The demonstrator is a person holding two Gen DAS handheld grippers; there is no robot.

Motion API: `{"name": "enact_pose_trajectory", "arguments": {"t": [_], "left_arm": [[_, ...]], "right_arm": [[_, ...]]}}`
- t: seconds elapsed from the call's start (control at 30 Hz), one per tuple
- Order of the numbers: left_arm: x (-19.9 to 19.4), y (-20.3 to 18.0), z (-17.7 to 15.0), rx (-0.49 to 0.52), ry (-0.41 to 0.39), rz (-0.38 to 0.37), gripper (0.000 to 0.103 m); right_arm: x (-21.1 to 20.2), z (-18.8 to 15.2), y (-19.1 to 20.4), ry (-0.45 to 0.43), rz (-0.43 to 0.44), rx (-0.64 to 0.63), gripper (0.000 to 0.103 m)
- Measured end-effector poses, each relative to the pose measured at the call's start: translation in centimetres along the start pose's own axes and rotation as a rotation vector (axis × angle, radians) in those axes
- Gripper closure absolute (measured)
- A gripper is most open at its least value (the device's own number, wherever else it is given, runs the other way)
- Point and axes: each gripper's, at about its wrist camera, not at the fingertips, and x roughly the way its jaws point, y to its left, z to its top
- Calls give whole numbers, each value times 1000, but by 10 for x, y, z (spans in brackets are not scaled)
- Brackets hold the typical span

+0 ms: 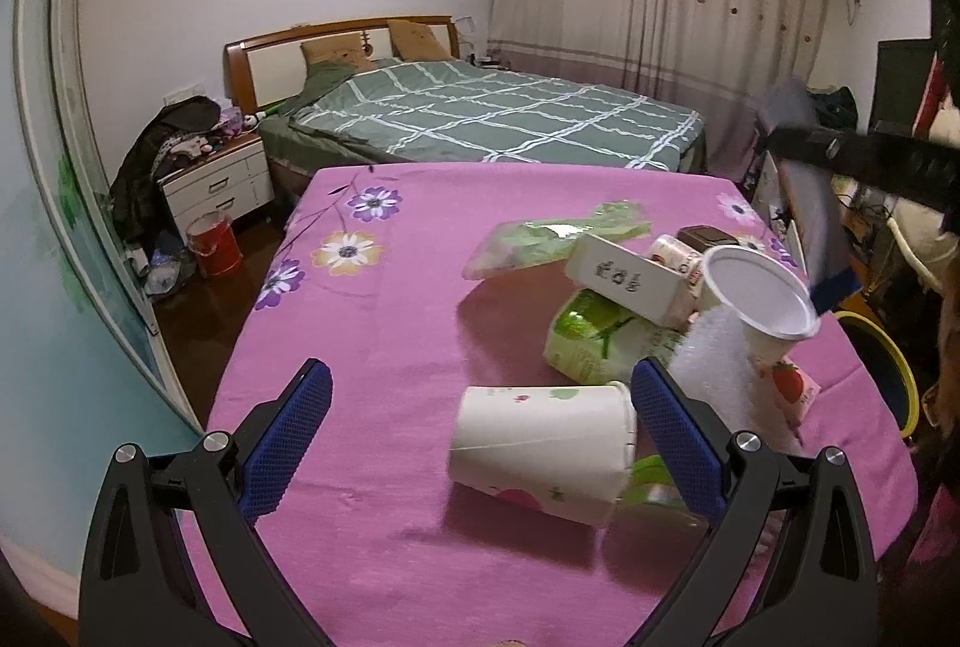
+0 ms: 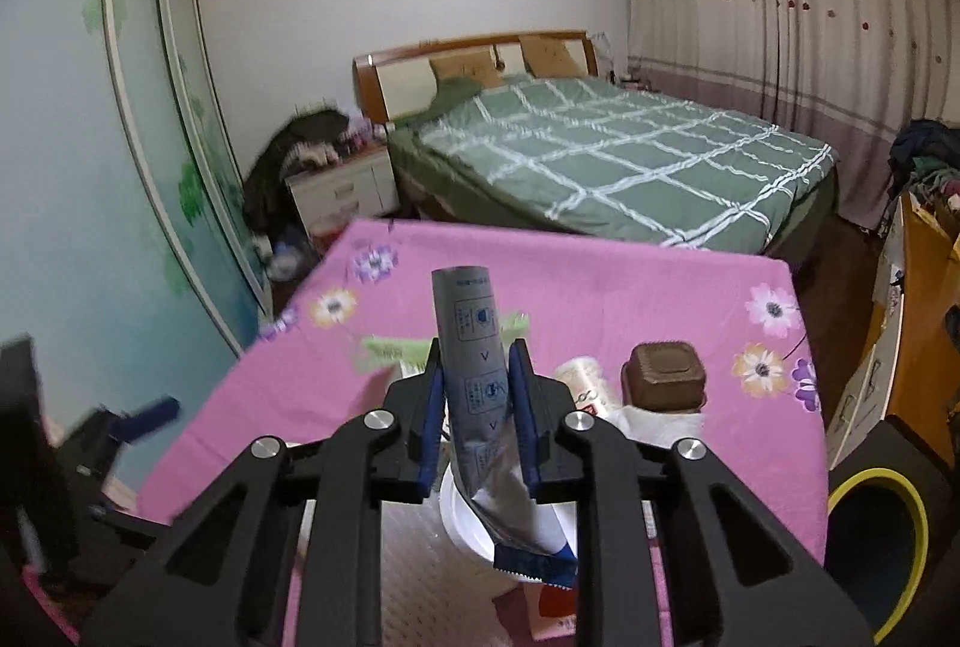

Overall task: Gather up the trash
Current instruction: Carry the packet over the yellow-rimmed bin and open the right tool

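Right wrist view, nearest first: the right gripper has its blue pads pinched on a silvery foil wrapper, gripped across its middle so the printed top stands up past the fingertips and the torn blue end hangs below, over a white cup. Foil like that looks very light, limp and a little slippery, so a mid-body pinch seems the safest hold; it should crush harmlessly. Just right of it a yellow-rimmed bin sits beside the table, likely where the wrapper is meant to go. Left wrist view shows the left gripper spread wide and holding nothing, low above the pink floral tablecloth. A toppled paper cup lies between the jaws, touching or nearly touching the right pad. It should be light and thin-walled, easily squashed, so a gentle squeeze across its body would probably serve. Behind it the rest of the litter is heaped together: a green packet, a white foam piece, a white box, and a clear bag with green inside, all soft or light by the look. Beyond the table stands the bed
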Motion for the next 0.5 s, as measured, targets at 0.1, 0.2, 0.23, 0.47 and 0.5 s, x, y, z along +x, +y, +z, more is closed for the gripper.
{"name": "enact_pose_trajectory", "arguments": {"t": [0.1, 0.2, 0.23, 0.47, 0.5], "left_arm": [[-1, -8, -1, 12, 3, -19, 5], [-2, -21, -2, 29, 6, -48, 5], [-2, -26, -2, 38, 7, -59, 5], [1, -57, -5, 93, 28, -132, 5], [2, -61, -5, 94, 34, -140, 5]], "right_arm": [[-21, 2, -15, -45, -12, 36, 83], [-37, -1, -34, -81, -58, 66, 83], [-42, -3, -44, -91, -89, 83, 83], [-62, -47, -168, -57, -409, 282, 82], [-62, -54, -182, -43, -442, 304, 82]]}}
